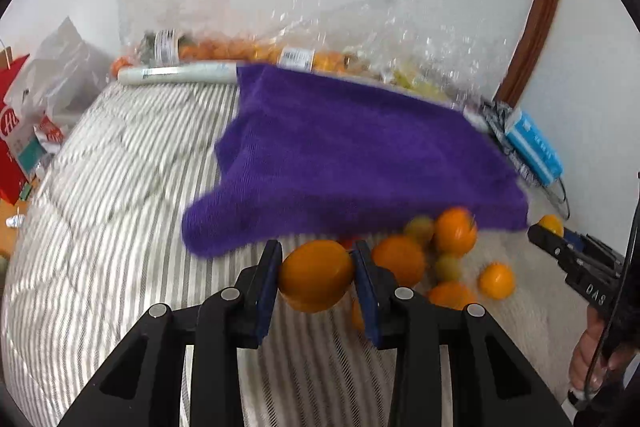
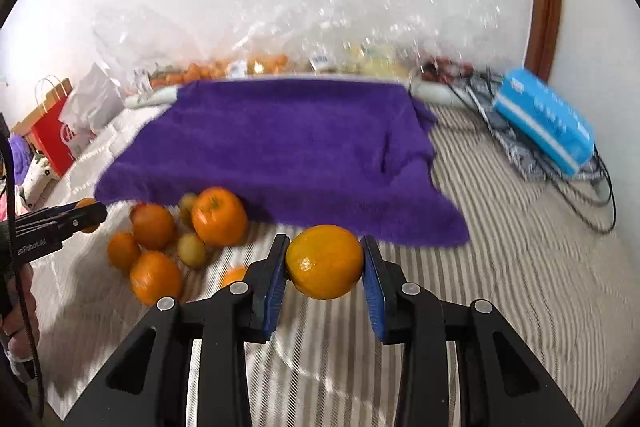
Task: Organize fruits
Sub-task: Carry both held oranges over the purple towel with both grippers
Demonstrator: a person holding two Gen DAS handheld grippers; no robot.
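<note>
Left wrist view: left gripper clamped on an orange fruit, lifted clear of the striped bedding.
Right wrist view: right gripper likewise gripping a yellow-orange citrus, pinched across its width, probably for steady carrying. Loose fruit pile left clustered at the near edge of the purple towel, likely the sorting surface.
</note>
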